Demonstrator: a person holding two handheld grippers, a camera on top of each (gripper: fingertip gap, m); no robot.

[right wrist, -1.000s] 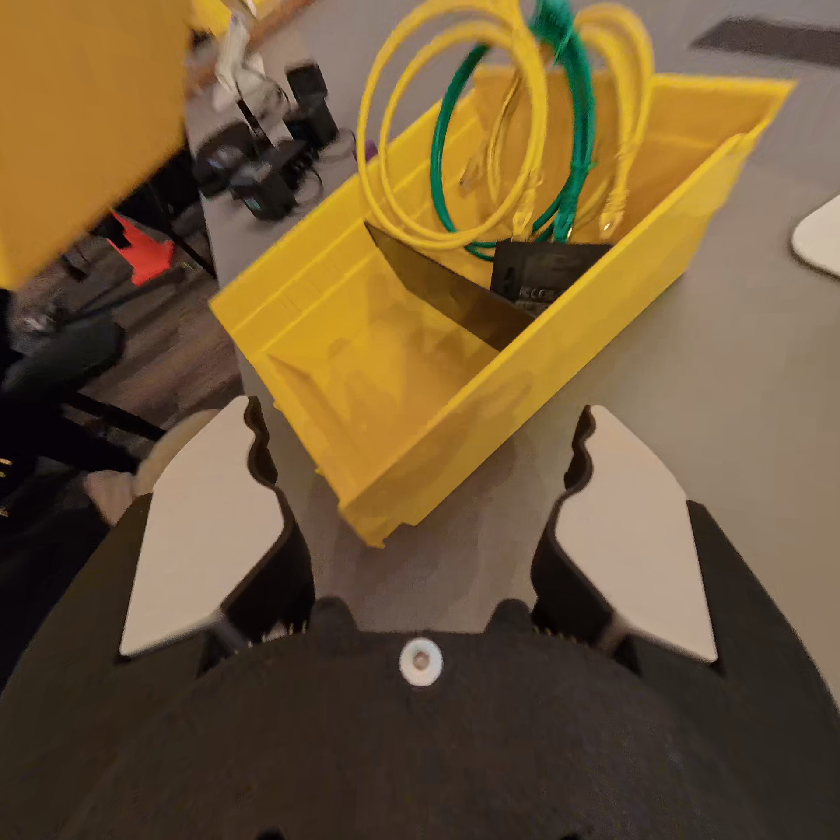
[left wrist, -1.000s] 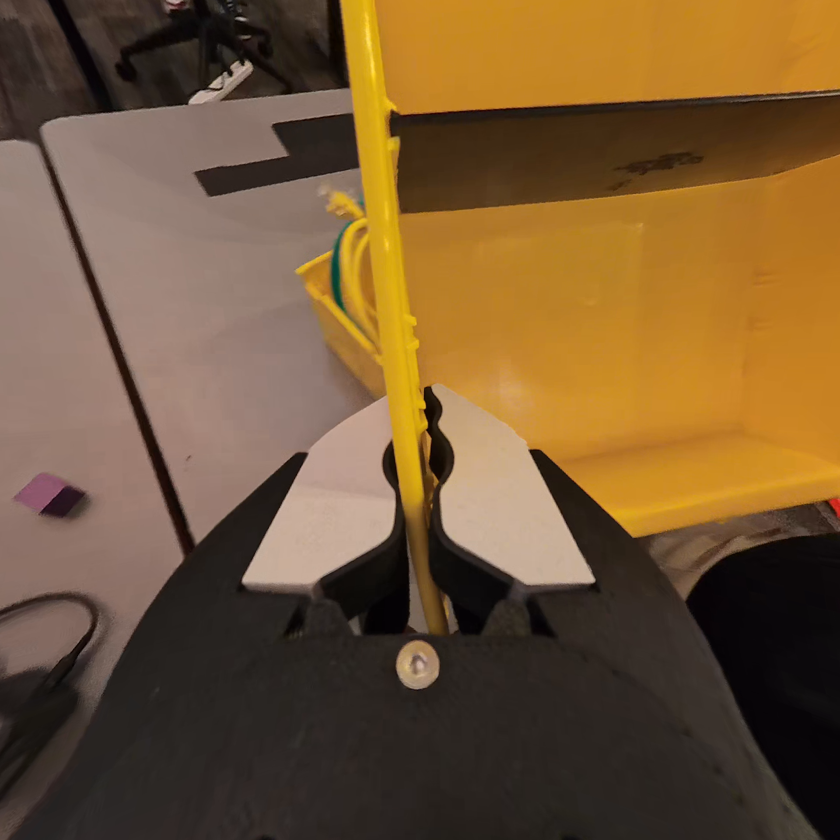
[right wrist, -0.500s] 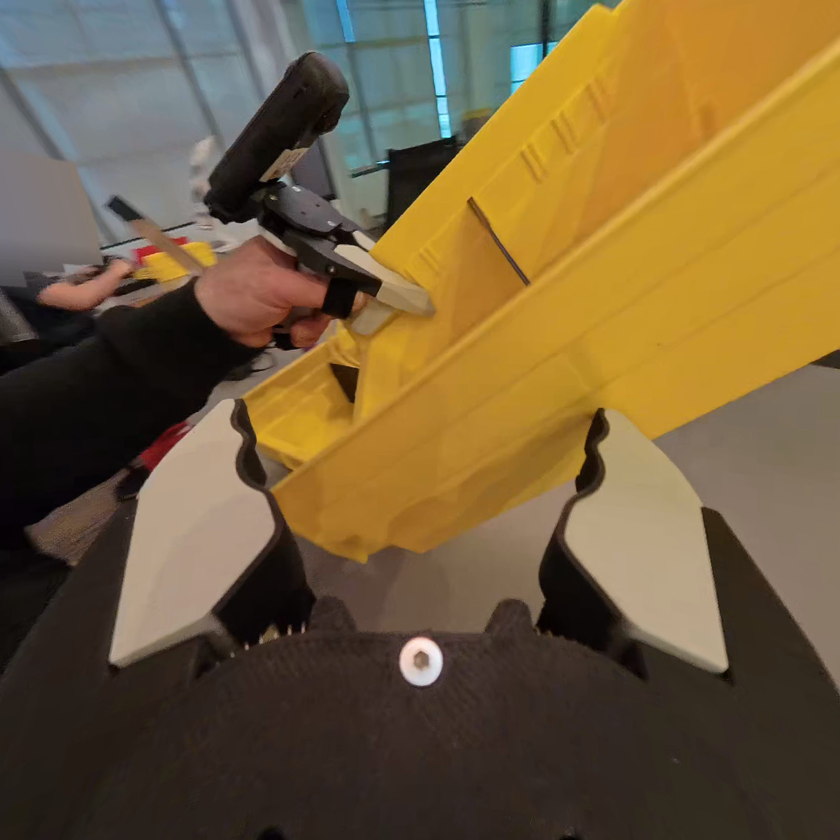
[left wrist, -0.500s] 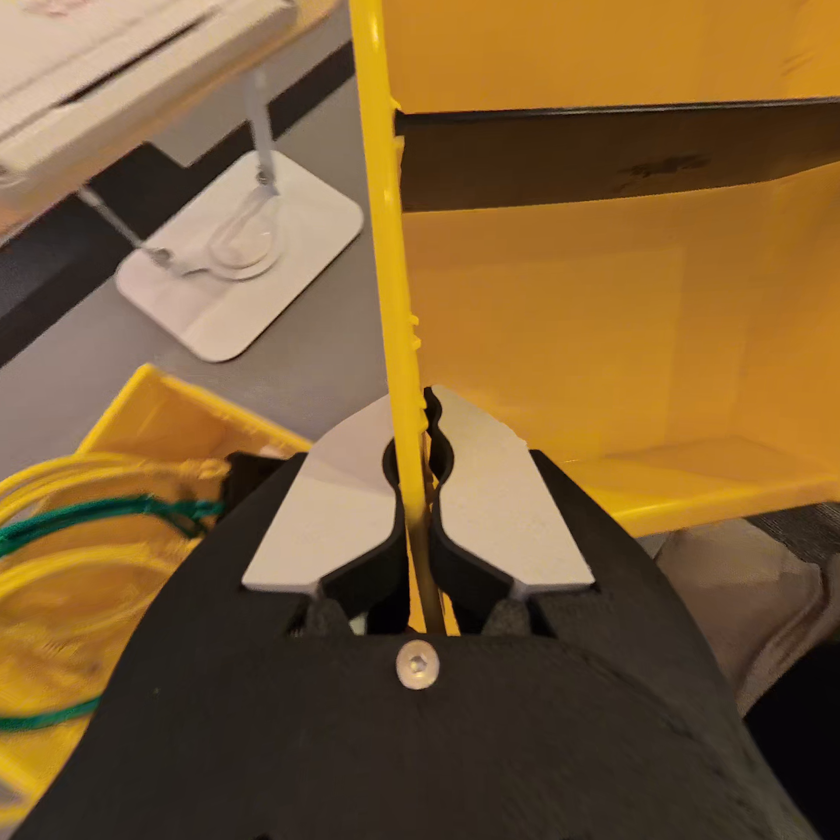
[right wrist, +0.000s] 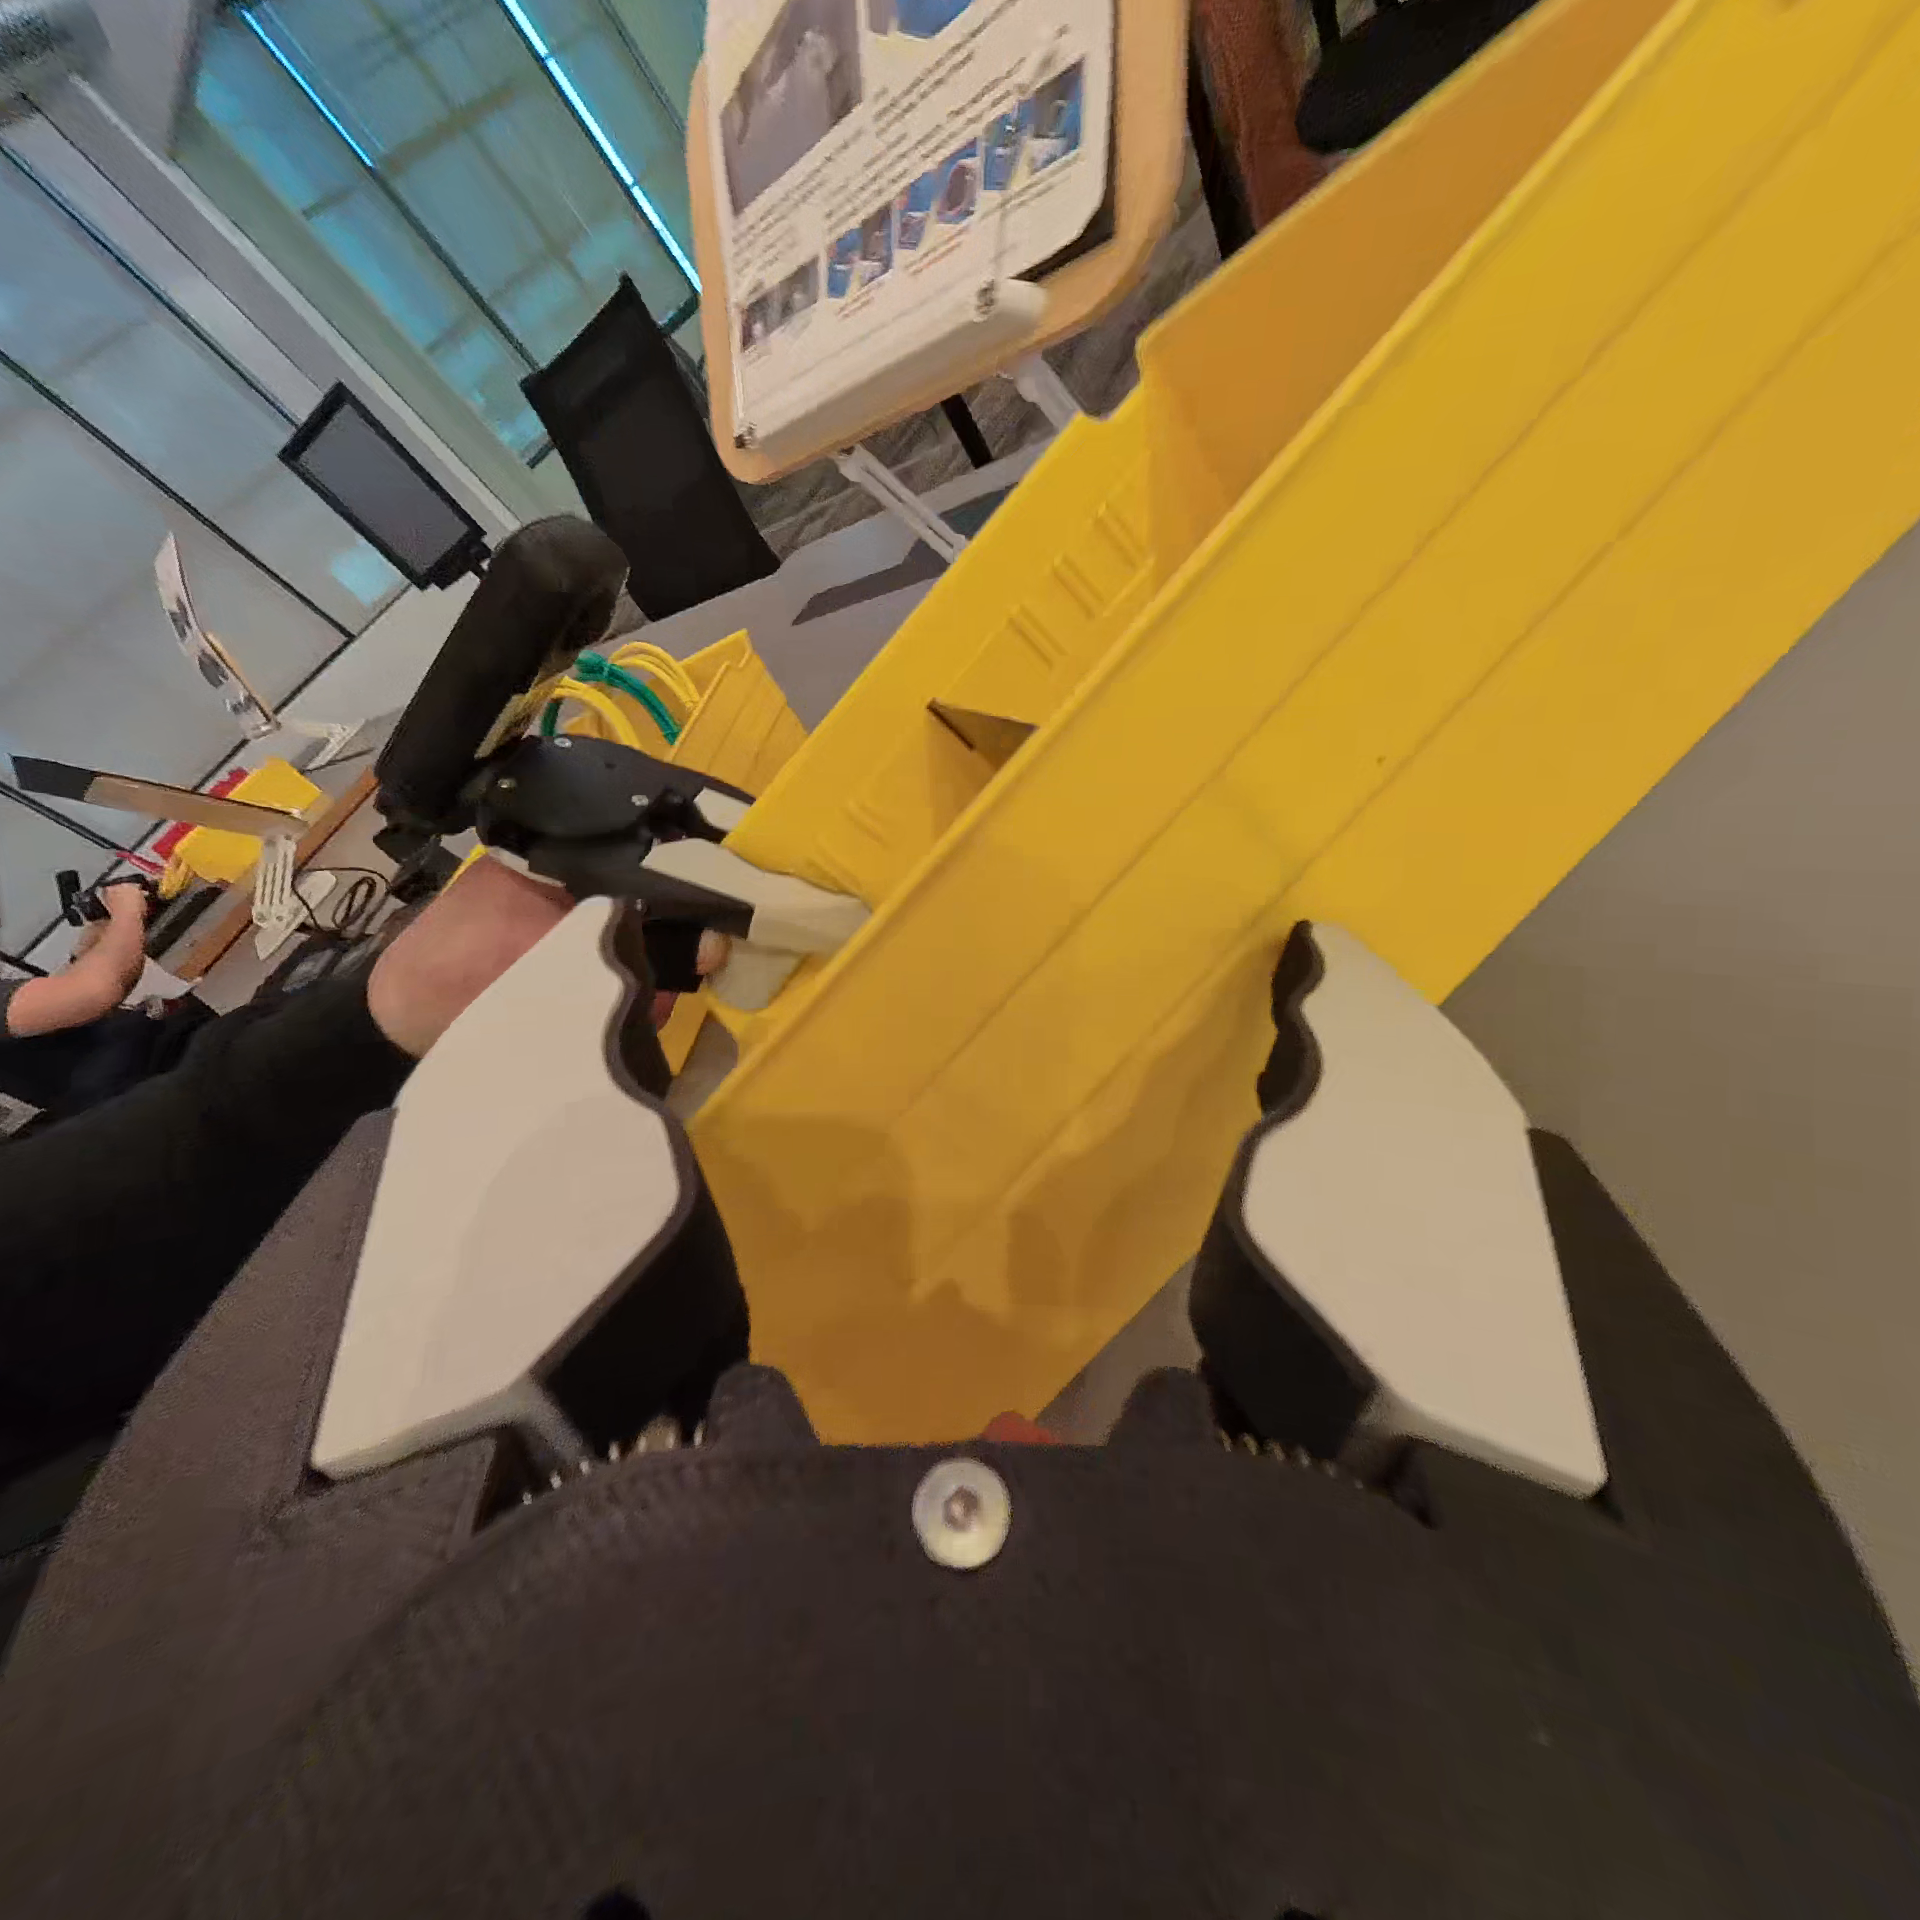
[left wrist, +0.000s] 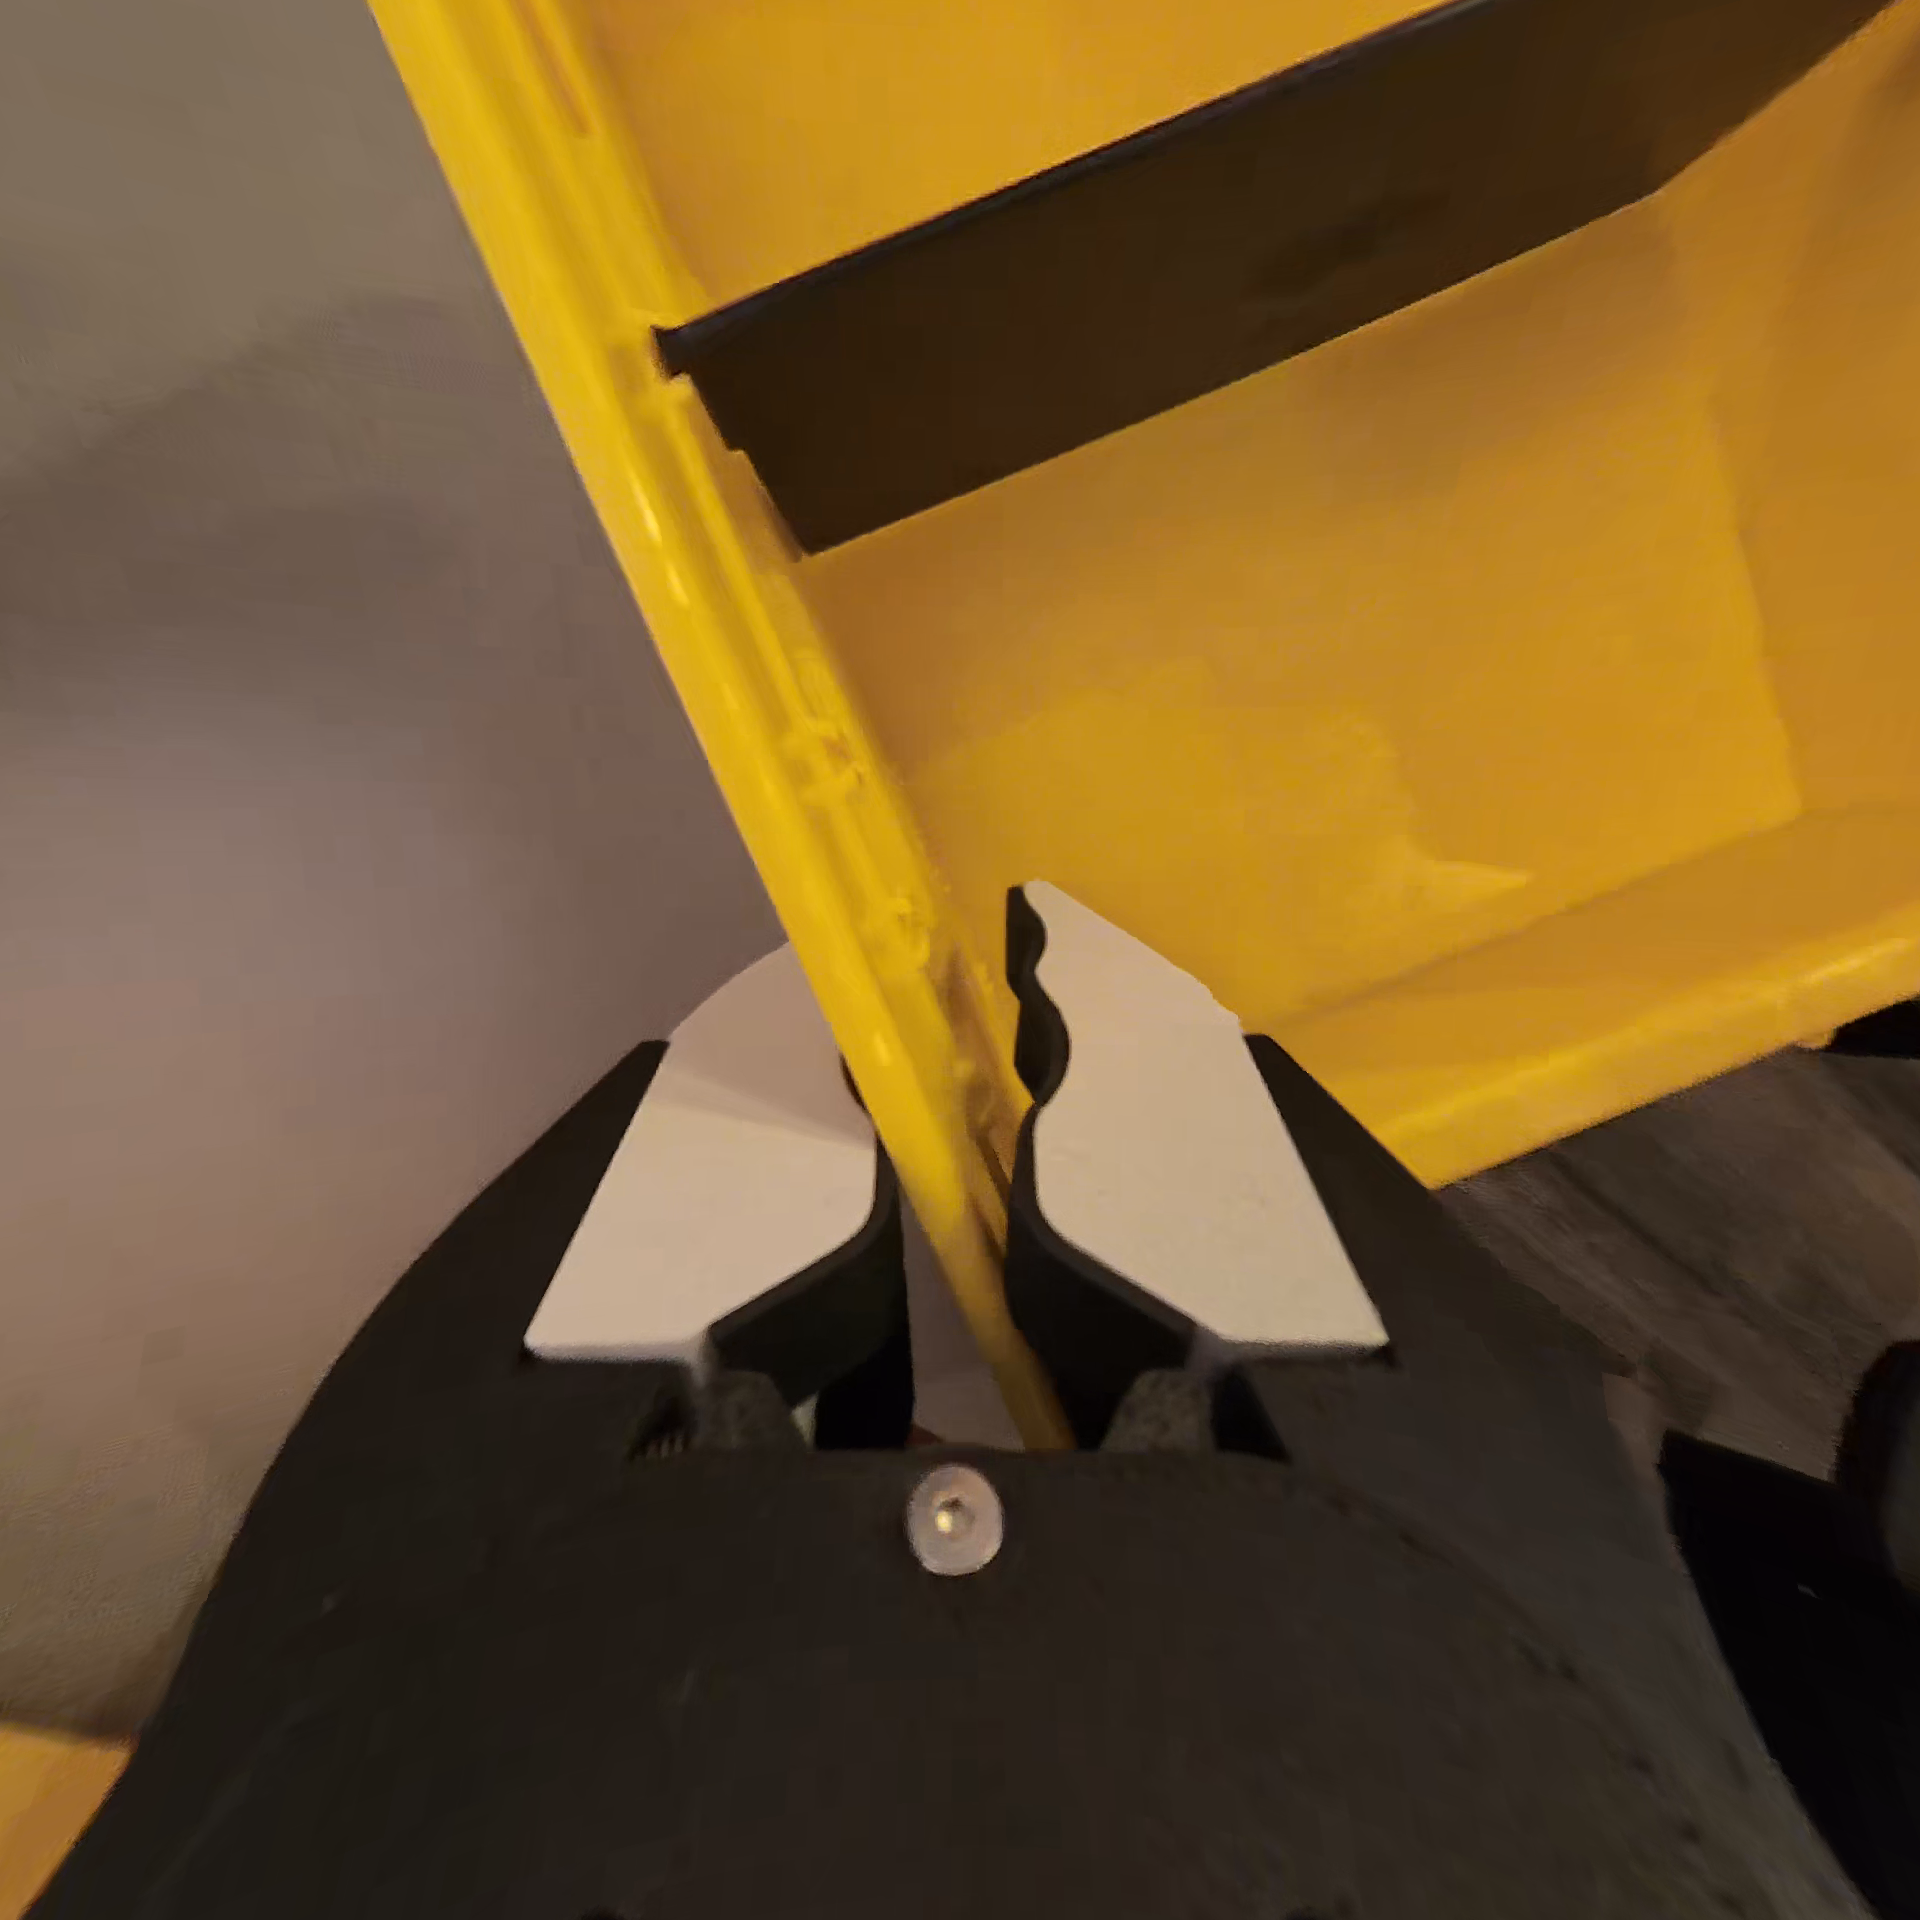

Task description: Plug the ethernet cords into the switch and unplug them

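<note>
A long yellow bin (left wrist: pixel 1299 727) with a black divider (left wrist: pixel 1143 343) is tilted up off the grey table. My left gripper (left wrist: pixel 914 935) is shut on its side wall, which leans slantwise between the jaws. The right wrist view shows the left gripper (right wrist: pixel 769 925) clamped on the yellow bin (right wrist: pixel 1195 883) near its low end. My right gripper (right wrist: pixel 956 925) is open, its fingers on either side of that bin's lower end corner. Yellow and green ethernet cords (right wrist: pixel 623 696) lie in a second yellow bin behind. The switch is not in view.
The grey table (right wrist: pixel 1714 1091) runs to the right and also shows in the left wrist view (left wrist: pixel 260 831). A hand and black sleeve (right wrist: pixel 208 1143) hold the left gripper. A picture board on a stand (right wrist: pixel 914 208) and a dark monitor (right wrist: pixel 379 499) stand behind. About 20 cm separates my left fingertips from my right.
The bin has swung over, and its wall now slants in the left jaws. The right gripper has closed in, so the bin's end lies between its open fingers. The cords left the left view.
</note>
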